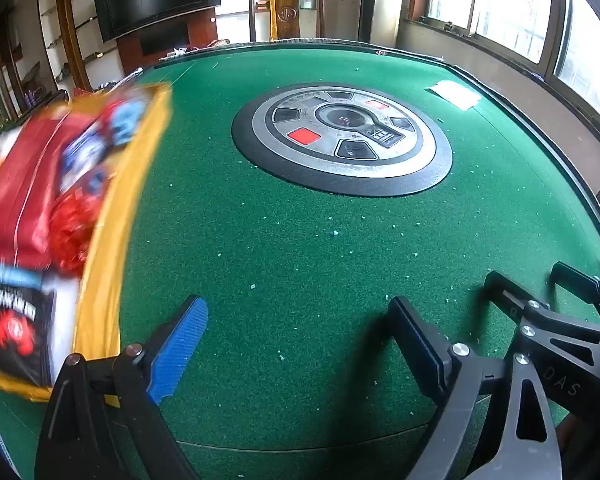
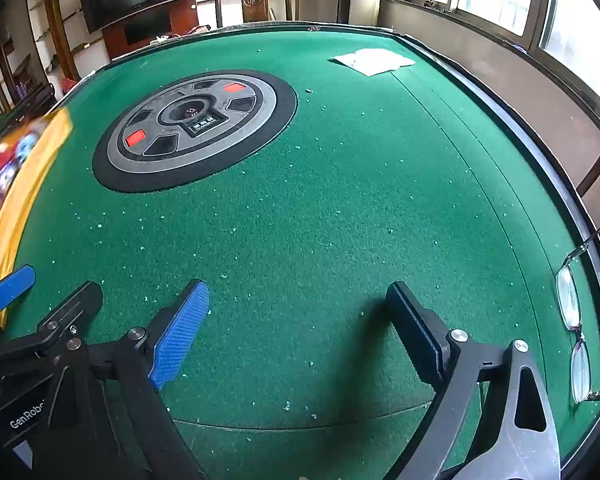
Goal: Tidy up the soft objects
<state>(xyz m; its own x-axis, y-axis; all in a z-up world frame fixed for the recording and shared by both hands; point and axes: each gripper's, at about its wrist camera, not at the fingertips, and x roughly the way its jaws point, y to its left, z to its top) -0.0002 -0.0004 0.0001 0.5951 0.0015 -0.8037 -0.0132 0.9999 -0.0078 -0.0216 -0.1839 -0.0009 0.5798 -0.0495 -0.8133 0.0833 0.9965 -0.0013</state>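
Soft pile: a yellow cloth lies along the far left edge of the bench, with a red printed bag and what looks like crinkly red and blue packets on top; all of it is motion-blurred, so details are uncertain.
Handling: judged light, limp and floppy; the printed bag looks glossy, so it may slip and sag when lifted.
Where to hold: probably the near yellow hem or a bunched fold, pinched deep in the jaws instead of at a flat face.
Left gripper: jaws released, wide apart, nothing between them; its left blue pad sits just beside the yellow hem.
Centre: round control panel set in the green felt, well apart from the pile; pale crumbs scattered over the felt.
Right gripper: jaws released and empty, hovering over bare felt, close beside the left one.
Far right: white paper near the back edge; spectacles at the right rim, fragile and best kept out of any sweep.
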